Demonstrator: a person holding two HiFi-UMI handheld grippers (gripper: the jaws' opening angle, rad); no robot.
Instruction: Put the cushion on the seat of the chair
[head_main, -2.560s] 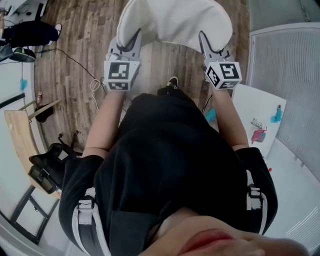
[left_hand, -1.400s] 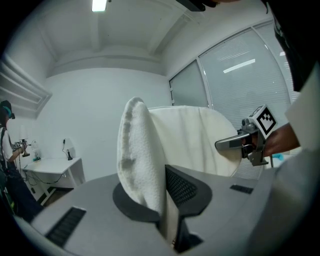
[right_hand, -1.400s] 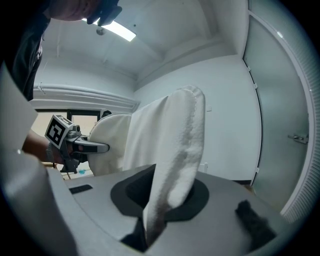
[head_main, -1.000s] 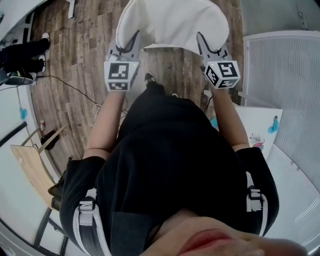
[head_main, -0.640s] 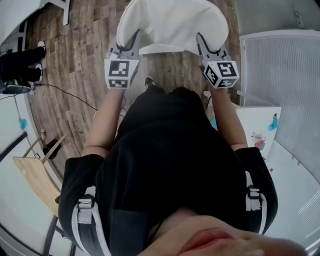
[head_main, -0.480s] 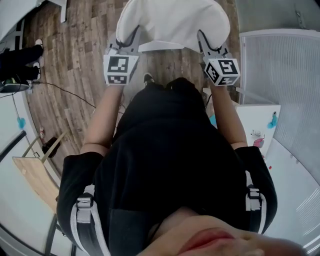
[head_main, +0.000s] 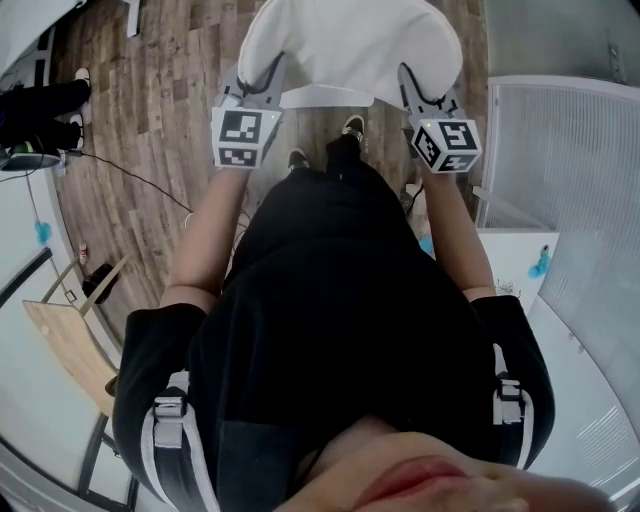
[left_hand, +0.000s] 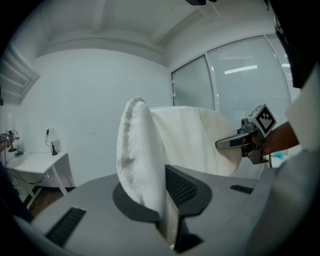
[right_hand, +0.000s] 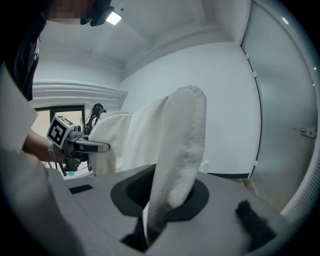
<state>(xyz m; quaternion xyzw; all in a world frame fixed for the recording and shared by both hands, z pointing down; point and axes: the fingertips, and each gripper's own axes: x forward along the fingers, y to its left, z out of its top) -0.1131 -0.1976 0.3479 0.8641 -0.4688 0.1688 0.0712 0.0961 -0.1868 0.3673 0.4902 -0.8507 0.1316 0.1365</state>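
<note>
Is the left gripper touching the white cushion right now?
Touching. The left gripper view shows the left gripper with its fingers clamped on the cushion edge.

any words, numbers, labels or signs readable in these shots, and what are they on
No readable words, numbers or brands anywhere.
Black-and-white marker cubes: square patterns only, no letters.
Flat white board at the right: small coloured marks, too small to read.
Plain white fluffy cushion: blank.
</note>
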